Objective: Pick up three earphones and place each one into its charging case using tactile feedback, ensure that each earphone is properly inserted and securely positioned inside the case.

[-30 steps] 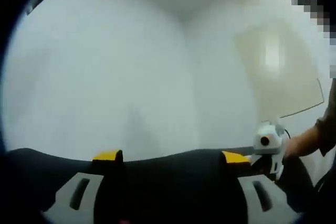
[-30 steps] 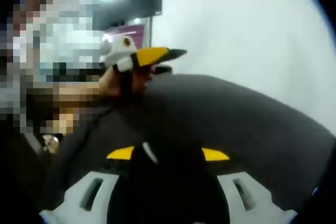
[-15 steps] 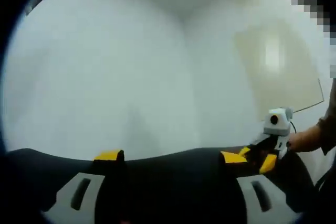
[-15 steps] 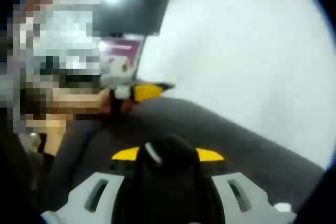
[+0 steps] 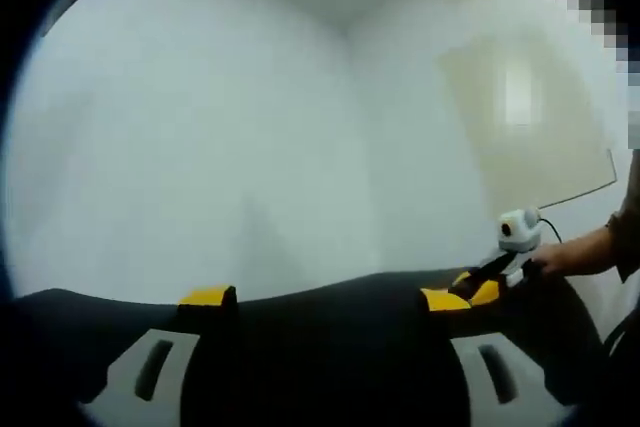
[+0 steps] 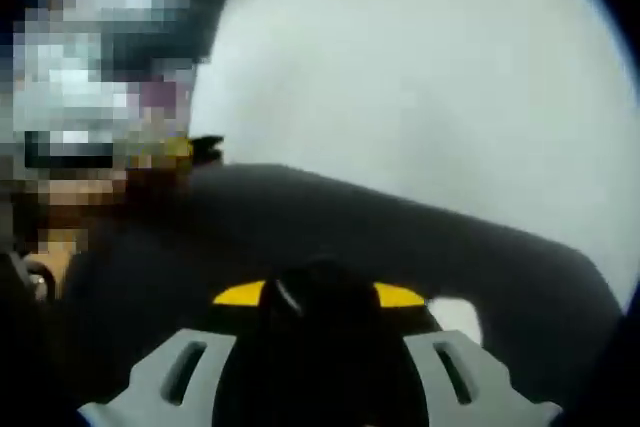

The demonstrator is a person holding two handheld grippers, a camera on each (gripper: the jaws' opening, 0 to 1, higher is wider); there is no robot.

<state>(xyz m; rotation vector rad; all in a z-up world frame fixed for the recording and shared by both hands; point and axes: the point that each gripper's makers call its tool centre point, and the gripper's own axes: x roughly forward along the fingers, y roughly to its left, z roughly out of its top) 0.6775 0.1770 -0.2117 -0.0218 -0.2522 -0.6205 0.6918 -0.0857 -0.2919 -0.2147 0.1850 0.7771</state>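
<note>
In the right gripper view, a dark earphone [image 6: 318, 292] is being held between the right gripper's [image 6: 318, 297] narrowed jaws; a white patch [image 6: 455, 319] is now being seen lower right. The left gripper [image 5: 325, 299] is being kept wide apart, empty, over the dark table [image 5: 330, 347].

Dark table surface [image 6: 420, 237], small white object [image 6: 455, 315] on it.
</note>
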